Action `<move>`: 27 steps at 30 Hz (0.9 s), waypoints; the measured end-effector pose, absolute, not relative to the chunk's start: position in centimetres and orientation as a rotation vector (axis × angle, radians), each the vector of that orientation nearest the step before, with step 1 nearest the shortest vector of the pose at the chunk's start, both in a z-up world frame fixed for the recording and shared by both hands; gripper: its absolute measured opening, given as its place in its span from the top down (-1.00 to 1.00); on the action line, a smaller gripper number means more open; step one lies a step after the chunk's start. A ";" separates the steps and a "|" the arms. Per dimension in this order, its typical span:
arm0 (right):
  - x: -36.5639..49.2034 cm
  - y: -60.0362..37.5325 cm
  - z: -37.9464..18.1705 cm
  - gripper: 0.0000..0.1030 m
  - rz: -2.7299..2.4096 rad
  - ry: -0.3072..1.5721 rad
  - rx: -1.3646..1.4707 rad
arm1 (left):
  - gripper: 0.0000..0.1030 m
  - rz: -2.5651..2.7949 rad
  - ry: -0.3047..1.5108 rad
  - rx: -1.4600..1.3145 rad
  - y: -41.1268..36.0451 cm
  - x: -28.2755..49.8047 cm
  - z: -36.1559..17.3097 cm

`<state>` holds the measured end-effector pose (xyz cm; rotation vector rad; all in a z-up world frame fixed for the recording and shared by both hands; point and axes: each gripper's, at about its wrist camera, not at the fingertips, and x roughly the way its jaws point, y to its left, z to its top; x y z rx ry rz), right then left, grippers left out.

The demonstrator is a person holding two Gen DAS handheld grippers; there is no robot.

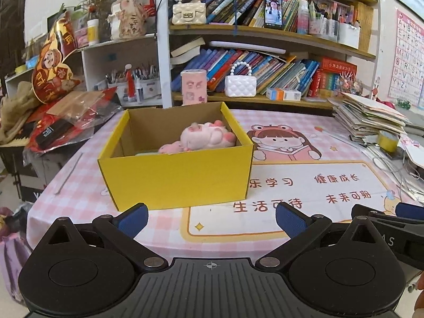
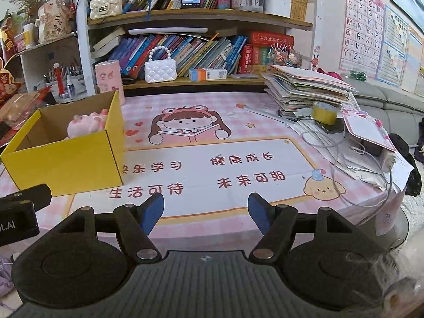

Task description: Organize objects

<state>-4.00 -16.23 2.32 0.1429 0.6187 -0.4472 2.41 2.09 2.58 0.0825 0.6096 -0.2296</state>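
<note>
Pink plush toy tucked in the yellow box, both my grippers empty.

The plush toy [image 1: 205, 137] lay deep in the yellow box [image 1: 180, 177], centre-left of the left wrist view, so I judged the sorting nearly done. My left gripper [image 1: 212, 221] hung before the box, fingers wide apart on nothing. My right gripper [image 2: 206, 213], fingers likewise spread and empty, sat over the bare counter [image 2: 265, 122], box at its left.

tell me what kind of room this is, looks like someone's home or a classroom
Most likely a child's study corner in a home. Crowded bookshelves stand behind a table covered by a pink cartoon study mat, an alphabet chart hangs on the wall, and a grey sofa sits at the right.
</note>
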 end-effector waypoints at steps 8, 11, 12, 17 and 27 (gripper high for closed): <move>-4.3 -16.9 2.6 -0.52 -0.496 0.601 0.129 | -1.00 -0.180 0.651 0.094 1.6 2.9 2.0; -4.8 -17.4 2.2 -0.55 -0.510 0.623 0.150 | -1.00 -0.183 0.651 0.102 1.3 2.7 2.0; -4.9 -17.4 2.1 -0.56 -0.513 0.627 0.153 | -1.00 -0.184 0.649 0.104 1.2 2.6 2.0; -5.2 -17.6 1.9 -0.65 -0.513 0.634 0.159 | -1.00 -0.185 0.653 0.112 0.9 2.5 2.0; -5.2 -16.9 1.8 -0.81 -0.487 0.647 0.141 | -1.00 -0.166 0.676 0.107 1.0 2.2 1.7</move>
